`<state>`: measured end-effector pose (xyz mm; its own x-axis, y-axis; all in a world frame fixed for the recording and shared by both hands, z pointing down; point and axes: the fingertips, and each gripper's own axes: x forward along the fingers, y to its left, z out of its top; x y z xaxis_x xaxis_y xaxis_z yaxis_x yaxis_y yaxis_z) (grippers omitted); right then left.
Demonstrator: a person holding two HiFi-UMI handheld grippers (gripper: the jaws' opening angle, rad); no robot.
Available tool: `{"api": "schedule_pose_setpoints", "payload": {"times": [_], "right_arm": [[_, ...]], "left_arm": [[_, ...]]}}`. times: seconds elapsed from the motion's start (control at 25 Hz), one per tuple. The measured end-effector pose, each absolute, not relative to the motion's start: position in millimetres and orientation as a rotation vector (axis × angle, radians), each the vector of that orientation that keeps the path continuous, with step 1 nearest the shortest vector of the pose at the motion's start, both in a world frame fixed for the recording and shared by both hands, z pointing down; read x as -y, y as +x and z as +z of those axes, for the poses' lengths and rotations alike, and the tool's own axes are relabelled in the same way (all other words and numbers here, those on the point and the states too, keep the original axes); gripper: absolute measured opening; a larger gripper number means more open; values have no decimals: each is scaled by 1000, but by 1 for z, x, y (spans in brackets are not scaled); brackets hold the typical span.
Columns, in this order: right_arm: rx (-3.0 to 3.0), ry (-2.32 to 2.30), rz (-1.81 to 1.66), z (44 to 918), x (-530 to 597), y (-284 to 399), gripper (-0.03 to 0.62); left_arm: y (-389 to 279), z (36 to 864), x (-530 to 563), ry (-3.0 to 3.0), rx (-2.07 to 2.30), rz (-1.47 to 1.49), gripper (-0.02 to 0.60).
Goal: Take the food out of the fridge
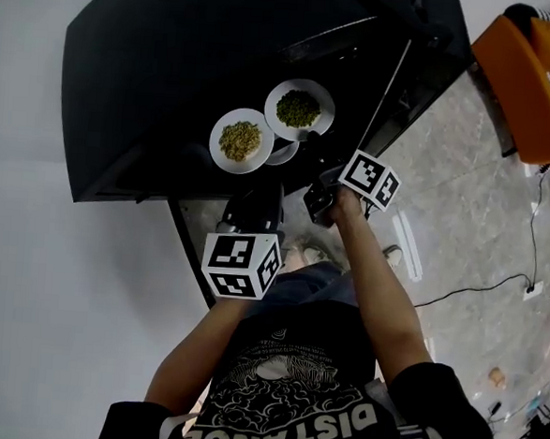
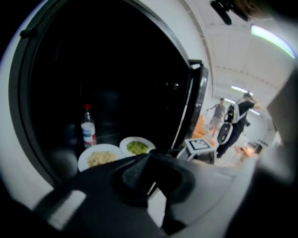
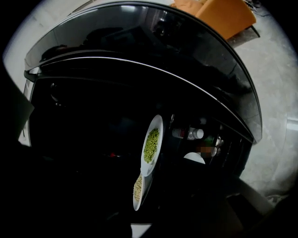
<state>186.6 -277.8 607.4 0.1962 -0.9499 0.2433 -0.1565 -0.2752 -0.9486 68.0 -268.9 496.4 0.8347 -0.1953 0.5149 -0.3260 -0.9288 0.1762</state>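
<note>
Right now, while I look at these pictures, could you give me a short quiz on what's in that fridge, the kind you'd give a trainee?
1. True or false: the plate of green food stands on the floor outside the fridge.
2. In the left gripper view, what stands just behind the plate of pale food? A: a bottle with a red cap. B: a milk carton. C: a frying pan.
3. Fill in: the number of plates carrying food in the fridge is ____.

Key: 1 false; 2 A; 3 two.
</note>
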Motion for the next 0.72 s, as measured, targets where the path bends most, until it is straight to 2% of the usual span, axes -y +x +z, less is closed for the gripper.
{"api": "schedule_pose_setpoints", "payload": {"times": [0.28, 0.4, 0.72], "right_arm": [[-973, -1500, -1200, 615, 292, 191, 98], [-908, -1459, -1205, 621, 293, 193, 23], [-865, -1370, -1203, 618, 276, 185, 12]], "left_arm": [[61, 498, 280, 2746, 433, 718, 2], [58, 498, 282, 2739, 441, 711, 2], [44, 492, 272, 2708, 477, 706, 2]]}}
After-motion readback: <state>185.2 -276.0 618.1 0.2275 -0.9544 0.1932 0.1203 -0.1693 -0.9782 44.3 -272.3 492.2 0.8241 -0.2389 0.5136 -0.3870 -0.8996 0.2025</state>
